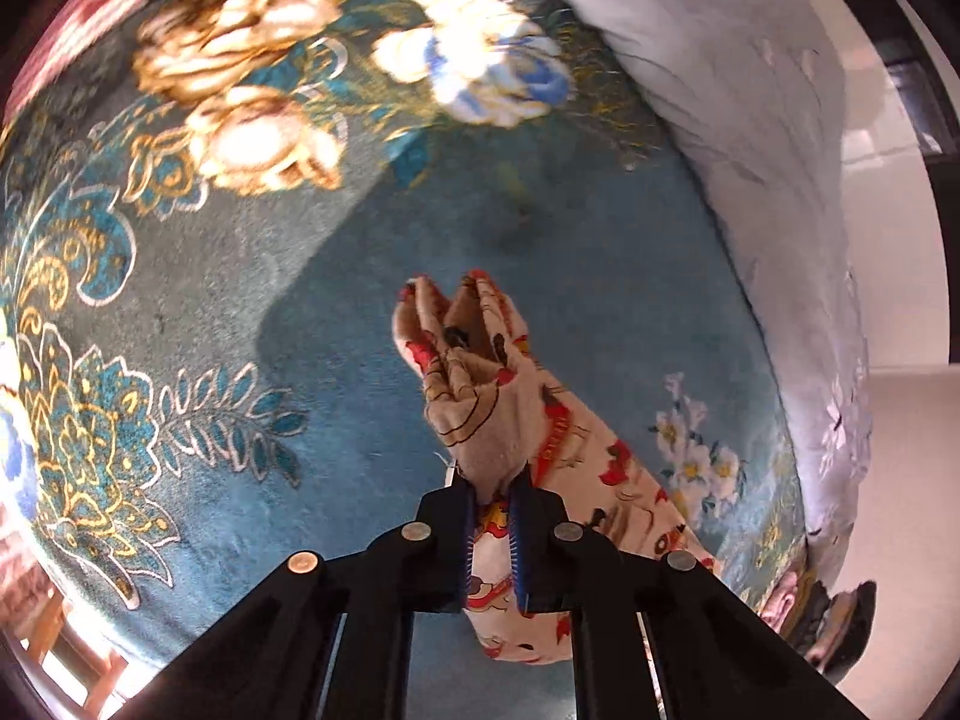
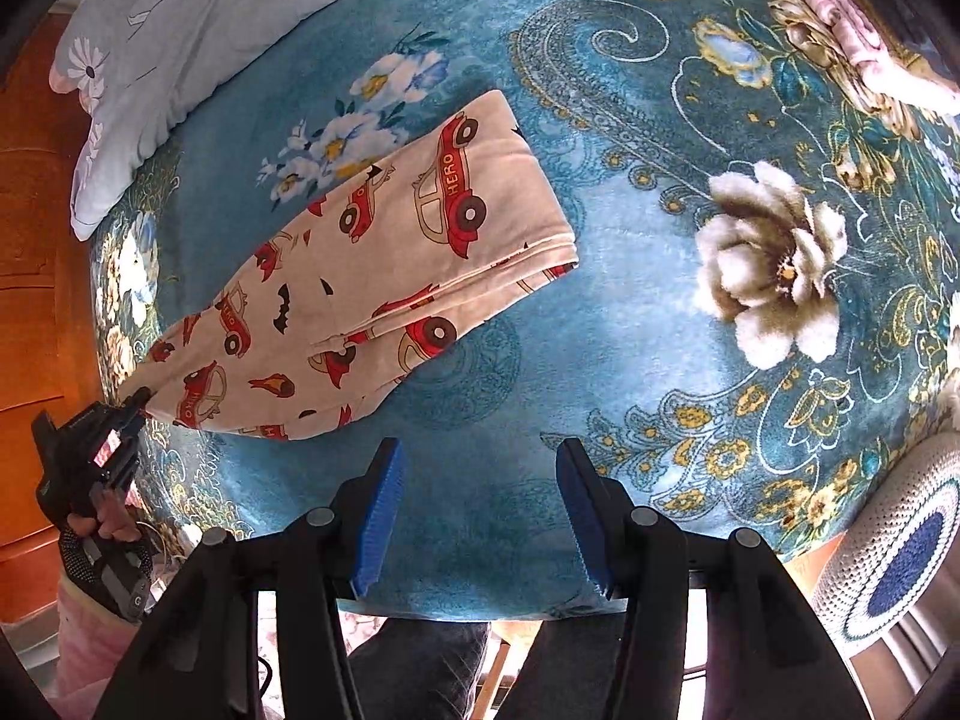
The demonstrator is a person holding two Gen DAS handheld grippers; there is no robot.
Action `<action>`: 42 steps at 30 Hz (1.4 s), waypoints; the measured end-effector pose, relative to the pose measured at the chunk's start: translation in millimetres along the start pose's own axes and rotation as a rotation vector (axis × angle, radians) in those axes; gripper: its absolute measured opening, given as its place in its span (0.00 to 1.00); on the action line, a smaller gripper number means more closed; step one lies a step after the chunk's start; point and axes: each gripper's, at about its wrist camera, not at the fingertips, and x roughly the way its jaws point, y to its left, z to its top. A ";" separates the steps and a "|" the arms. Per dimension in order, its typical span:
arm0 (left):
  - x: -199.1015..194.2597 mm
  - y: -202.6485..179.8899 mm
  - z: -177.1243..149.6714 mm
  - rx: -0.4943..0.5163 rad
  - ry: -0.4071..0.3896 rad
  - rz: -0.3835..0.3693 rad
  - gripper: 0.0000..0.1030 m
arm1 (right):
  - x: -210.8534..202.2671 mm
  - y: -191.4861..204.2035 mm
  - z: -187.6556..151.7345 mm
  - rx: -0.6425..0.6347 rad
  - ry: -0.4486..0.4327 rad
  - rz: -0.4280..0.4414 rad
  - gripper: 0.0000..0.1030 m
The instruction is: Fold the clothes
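A cream garment with a print of red cars (image 2: 384, 264), the word HERO on some of them, lies folded into a long band on a blue blanket with a flower pattern (image 2: 630, 324). One end of the band, with folded layers on top of each other, rests flat on the blanket near the middle of the right wrist view, and the other end goes toward the left side of that view. There the left gripper (image 2: 141, 399) pinches the narrow end of the garment, and a hand (image 2: 99, 525) holds the handle of this tool. In the left wrist view the same gripper (image 1: 493, 495) has its two blue pads closed on the cloth (image 1: 474, 396), which stands up bunched in front of the fingers and also hangs below them, lifted above the blanket (image 1: 240, 300). The right gripper (image 2: 477, 462) is open with a wide space between its blue pads (image 2: 378, 516), it holds nothing, and it is above the blanket just beside the near edge of the garment. A pale grey pillow with white flowers (image 2: 156, 42) lies at the far edge of the blanket, and it shows also in the left wrist view (image 1: 750, 120). A folded pink cloth (image 2: 840, 18) lies on the blanket far from the garment, at the upper right of the right wrist view
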 end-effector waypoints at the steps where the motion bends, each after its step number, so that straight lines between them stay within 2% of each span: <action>1: -1.2 -27.5 13.9 0.049 -0.015 -0.005 0.10 | -0.4 -3.4 3.8 -0.010 0.001 0.009 0.52; 3: -5.4 -90.3 40.2 0.157 -0.038 -0.016 0.10 | -1.1 -13.0 11.7 -0.023 0.004 0.028 0.52; 6: -3.1 -190.0 16.9 0.313 -0.049 -0.018 0.09 | -3.0 -36.0 21.2 -0.017 0.003 0.055 0.52; 9: 5.2 -260.6 -25.3 0.433 -0.027 -0.014 0.09 | -2.8 -65.9 26.6 -0.001 0.008 0.067 0.52; 13: 46.9 -320.6 -79.3 0.512 0.053 -0.002 0.09 | -2.0 -114.4 28.8 0.053 0.023 0.074 0.52; 18: 115.4 -354.1 -141.2 0.621 0.163 0.057 0.09 | -6.0 -174.2 26.3 0.129 0.031 0.063 0.52; 20: 139.5 -358.8 -161.3 0.659 0.208 0.102 0.09 | -6.9 -192.2 25.6 0.150 0.035 0.056 0.52; 23: 165.0 -359.7 -176.0 0.650 0.271 0.158 0.10 | -7.2 -210.7 27.4 0.175 0.039 0.050 0.52; 27: 172.7 -353.5 -180.8 0.607 0.331 0.165 0.16 | -1.6 -212.0 35.5 0.167 0.049 0.052 0.52; 28: 172.5 -350.9 -180.8 0.594 0.347 0.158 0.23 | 0.6 -208.9 38.4 0.158 0.053 0.055 0.52; 29: 170.5 -346.9 -179.8 0.577 0.367 0.141 0.41 | 3.3 -204.1 41.7 0.146 0.057 0.060 0.52; 31: 164.3 -337.4 -173.7 0.541 0.387 0.098 0.54 | 9.4 -188.8 48.8 0.110 0.063 0.072 0.52; 33: 153.7 -325.2 -163.6 0.507 0.379 0.071 0.55 | 15.8 -170.7 56.8 0.070 0.069 0.087 0.52; 36: 130.2 -298.2 -145.0 0.439 0.330 0.067 0.58 | 26.4 -138.1 71.3 -0.004 0.081 0.114 0.52; 39: 111.1 -261.1 -124.2 0.359 0.264 0.140 0.60 | 38.3 -104.8 87.2 -0.083 0.092 0.131 0.52; 42: 106.1 -220.9 -110.0 0.290 0.244 0.233 0.61 | 50.3 -73.6 106.0 -0.149 0.083 0.133 0.60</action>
